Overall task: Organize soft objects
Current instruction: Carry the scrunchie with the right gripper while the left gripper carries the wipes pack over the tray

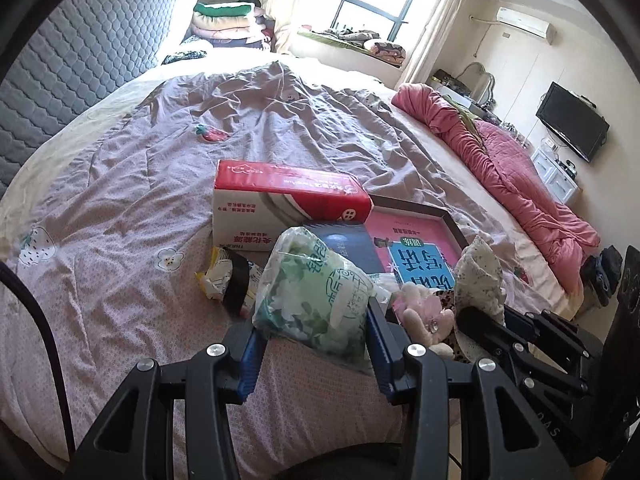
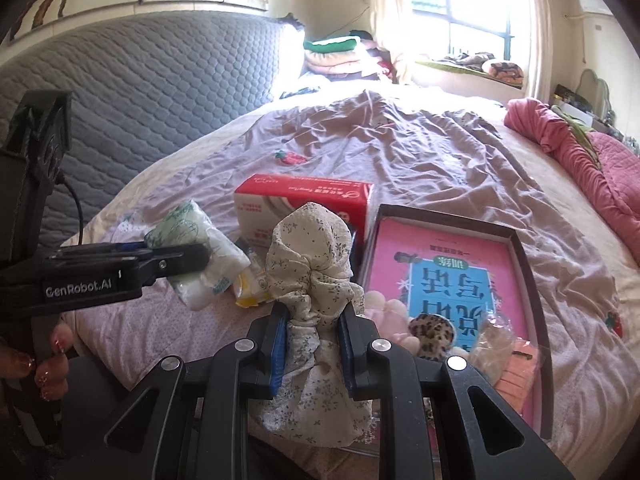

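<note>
My left gripper (image 1: 314,336) is shut on a soft tissue pack with a green leaf print (image 1: 316,296), held just above the bed; it also shows in the right wrist view (image 2: 196,248). My right gripper (image 2: 312,344) is shut on a white floral cloth scrunchie (image 2: 316,264), which also shows at the right of the left wrist view (image 1: 478,276). A pale pink plush (image 1: 420,316), a leopard-print scrunchie (image 2: 432,334) and a clear bag of peach items (image 2: 512,364) lie at the near end of a shallow brown box (image 2: 524,248) with a pink book inside.
A red and white tissue box (image 1: 280,204) stands on the lilac quilt (image 1: 140,200), with a small yellow packet (image 1: 216,276) beside it. A pink blanket (image 1: 500,168) lies along the bed's right side. Grey headboard (image 2: 140,100) stands at the left.
</note>
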### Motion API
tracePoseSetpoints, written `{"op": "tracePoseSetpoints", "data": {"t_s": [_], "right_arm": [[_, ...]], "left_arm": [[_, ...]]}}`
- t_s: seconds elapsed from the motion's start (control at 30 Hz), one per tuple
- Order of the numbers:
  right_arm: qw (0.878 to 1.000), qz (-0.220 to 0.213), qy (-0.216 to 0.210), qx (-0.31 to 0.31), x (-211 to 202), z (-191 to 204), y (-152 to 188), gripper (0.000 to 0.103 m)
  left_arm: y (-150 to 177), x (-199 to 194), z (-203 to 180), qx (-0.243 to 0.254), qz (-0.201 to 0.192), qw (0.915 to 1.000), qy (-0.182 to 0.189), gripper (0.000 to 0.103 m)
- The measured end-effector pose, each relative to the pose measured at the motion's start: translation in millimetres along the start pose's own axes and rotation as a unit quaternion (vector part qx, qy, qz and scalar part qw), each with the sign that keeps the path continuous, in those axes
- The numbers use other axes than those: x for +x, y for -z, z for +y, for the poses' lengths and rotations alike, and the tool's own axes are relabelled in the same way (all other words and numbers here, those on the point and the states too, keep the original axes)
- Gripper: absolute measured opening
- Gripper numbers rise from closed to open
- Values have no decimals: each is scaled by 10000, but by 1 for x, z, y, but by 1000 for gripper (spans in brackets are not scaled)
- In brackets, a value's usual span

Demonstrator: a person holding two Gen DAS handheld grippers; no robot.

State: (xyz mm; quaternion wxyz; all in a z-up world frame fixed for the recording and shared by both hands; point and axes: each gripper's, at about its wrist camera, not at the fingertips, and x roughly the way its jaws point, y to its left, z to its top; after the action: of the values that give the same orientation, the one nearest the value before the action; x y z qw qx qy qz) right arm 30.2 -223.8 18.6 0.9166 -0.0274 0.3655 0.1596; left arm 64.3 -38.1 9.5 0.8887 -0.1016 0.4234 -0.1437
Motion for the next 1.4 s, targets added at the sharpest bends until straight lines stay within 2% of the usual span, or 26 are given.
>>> {"op": "tracePoseSetpoints", "data": {"t_s": [0.73,1.0,1.4], "right_arm": [[9917,-393,837,898,-50,-88,9,23],[9879,-460,1126,965,-60,-106,15,23],[9804,-502,1240,1445,-65,-145,34,24]], "left_arm": [[9,0,-55,650,5,9976,254,46],[15,13,-85,949,133,9949,324,46],[26,43,-121,1396,354,9887,423,46]]}}
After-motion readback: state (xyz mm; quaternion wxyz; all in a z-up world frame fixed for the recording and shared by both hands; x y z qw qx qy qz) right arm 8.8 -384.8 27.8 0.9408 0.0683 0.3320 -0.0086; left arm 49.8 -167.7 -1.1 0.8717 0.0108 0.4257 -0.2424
